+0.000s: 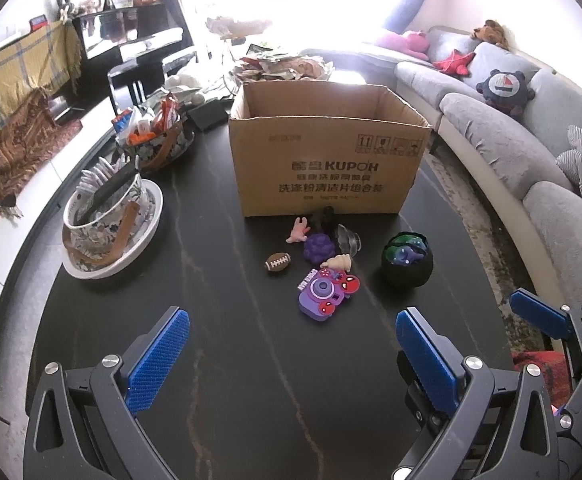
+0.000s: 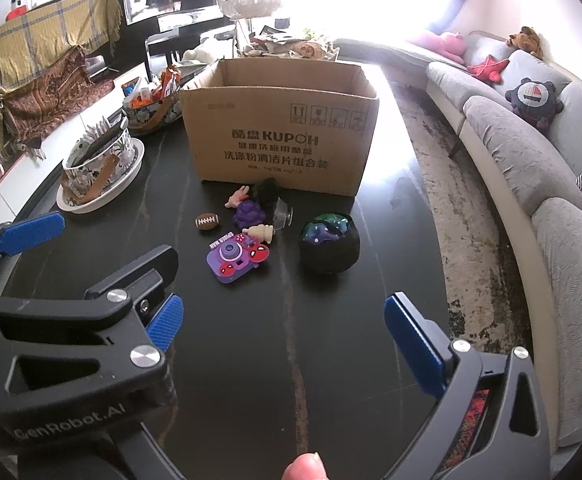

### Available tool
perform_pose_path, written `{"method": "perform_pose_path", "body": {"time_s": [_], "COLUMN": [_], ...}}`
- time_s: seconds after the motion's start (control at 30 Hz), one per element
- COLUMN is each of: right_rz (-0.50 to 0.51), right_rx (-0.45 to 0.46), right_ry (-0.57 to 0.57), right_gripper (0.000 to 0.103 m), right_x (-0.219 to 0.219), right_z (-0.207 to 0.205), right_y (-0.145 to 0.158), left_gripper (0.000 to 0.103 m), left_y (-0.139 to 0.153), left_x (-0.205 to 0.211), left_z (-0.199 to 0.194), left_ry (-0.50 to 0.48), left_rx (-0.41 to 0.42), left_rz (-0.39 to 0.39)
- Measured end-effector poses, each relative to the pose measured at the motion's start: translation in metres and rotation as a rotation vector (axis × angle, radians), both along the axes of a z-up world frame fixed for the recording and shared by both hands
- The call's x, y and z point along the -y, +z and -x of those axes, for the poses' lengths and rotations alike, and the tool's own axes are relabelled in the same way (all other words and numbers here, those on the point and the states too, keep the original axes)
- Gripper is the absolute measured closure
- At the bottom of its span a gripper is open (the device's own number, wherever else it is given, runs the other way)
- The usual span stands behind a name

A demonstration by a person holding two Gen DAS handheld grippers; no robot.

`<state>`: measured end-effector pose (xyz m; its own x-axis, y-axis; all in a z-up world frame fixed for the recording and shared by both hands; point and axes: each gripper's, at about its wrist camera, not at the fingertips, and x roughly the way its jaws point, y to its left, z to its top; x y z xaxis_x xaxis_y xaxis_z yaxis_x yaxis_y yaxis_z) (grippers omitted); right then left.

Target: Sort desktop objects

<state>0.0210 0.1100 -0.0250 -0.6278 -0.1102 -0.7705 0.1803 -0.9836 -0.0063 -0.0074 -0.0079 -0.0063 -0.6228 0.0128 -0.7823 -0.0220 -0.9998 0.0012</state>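
Dark, veined stone tabletop (image 1: pixel 219 360) bearing an open brown cardboard box (image 1: pixel 327 160) at the far centre. Just near of the box lies a cluster of small toys: a pink hand-shaped figure (image 1: pixel 299 232), a purple grape-like toy (image 1: pixel 319 247), a brown miniature football (image 1: pixel 278 262), a cream ice-cream-cone toy (image 1: pixel 339 262) and a purple toy camera with red trim (image 1: pixel 325 294). To the right of the cluster, apart from it, sits a black round pouch holding green and purple items (image 1: pixel 407 264). At the left stand 2 floral fabric baskets (image 1: pixel 107 224), the nearer one on a white plate. The left gripper (image 1: pixel 291 360) and the right gripper (image 2: pixel 283 328) hover above the near table, each with blue-padded jaws spread wide and holding nothing. A fingertip (image 2: pixel 305 468) shows at the bottom edge of the right wrist view.
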Motion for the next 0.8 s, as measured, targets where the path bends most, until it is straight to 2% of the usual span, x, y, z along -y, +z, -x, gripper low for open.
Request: {"method": "perform_pose_path", "body": {"time_s": [0.23,0.43,0.6,0.8], "right_rz": [-0.006,-0.031,-0.012,0.013], "right_rx": [-0.027,-0.023,-0.030,-0.043], "right_ry": [-0.014,-0.020,-0.017,-0.022], "right_gripper": [0.001,0.001,0.001,0.001], "right_x": [-0.0007,-0.0004,-0.0013,-0.0036], "right_z": [-0.0001,0.0015,0.0016,0.0018], "right_y": [0.0040,0.0011,0.0021,0.0050], "left_gripper": [0.001,0.001,0.001,0.001], "left_y": [0.0005,-0.0013,0.0025,0.0031], "left_x": [0.0023,0.0012,0.0024,0.0024], "left_z": [0.0011,-0.0003,-0.0020,-0.0006], "left_ry": [-0.005,0.001,0.007,0.009], "left_rx": [-0.012,-0.024,-0.052,-0.046], "left_rz": [-0.025,-0.008,-0.015,-0.024]}}
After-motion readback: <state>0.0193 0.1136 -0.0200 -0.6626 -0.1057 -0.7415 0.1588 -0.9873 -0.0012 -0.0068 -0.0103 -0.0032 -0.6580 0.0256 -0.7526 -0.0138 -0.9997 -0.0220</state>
